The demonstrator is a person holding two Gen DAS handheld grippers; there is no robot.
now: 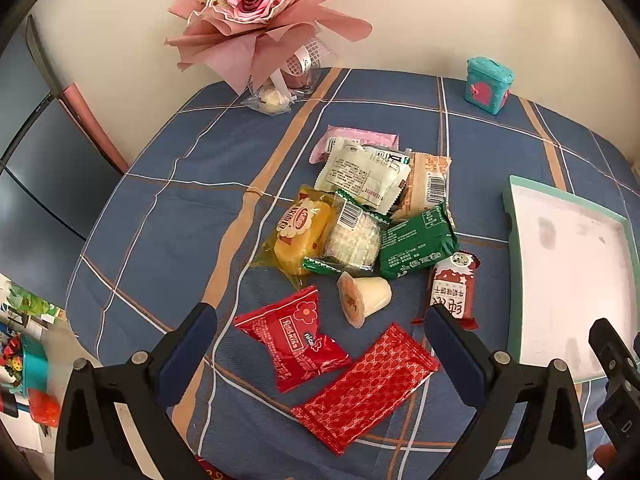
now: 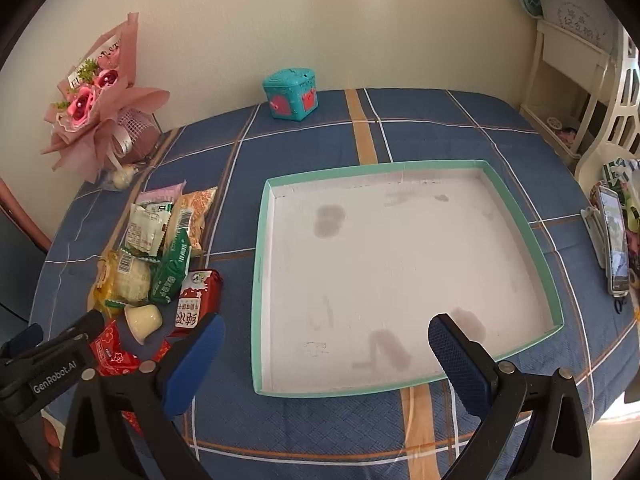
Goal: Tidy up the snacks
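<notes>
A pile of snacks lies on the blue plaid tablecloth: a red "nice" packet [image 1: 294,340], a red patterned sachet [image 1: 366,388], a jelly cup [image 1: 362,296], a dark red biscuit bar [image 1: 454,288], a green packet [image 1: 416,242], a yellow cake [image 1: 298,232] and others behind. My left gripper [image 1: 320,332] is open, hovering just above the two red packets. A shallow white tray with a teal rim [image 2: 520,216] stands empty to the right of the pile. My right gripper [image 2: 326,334] is open above the tray's near edge.
A pink paper bouquet [image 1: 256,8] stands at the table's back left with a wrapped white sweet [image 1: 272,98] at its foot. A teal toy box [image 2: 290,94] sits at the back. A phone on a stand [image 2: 612,240] and a white chair are at the right.
</notes>
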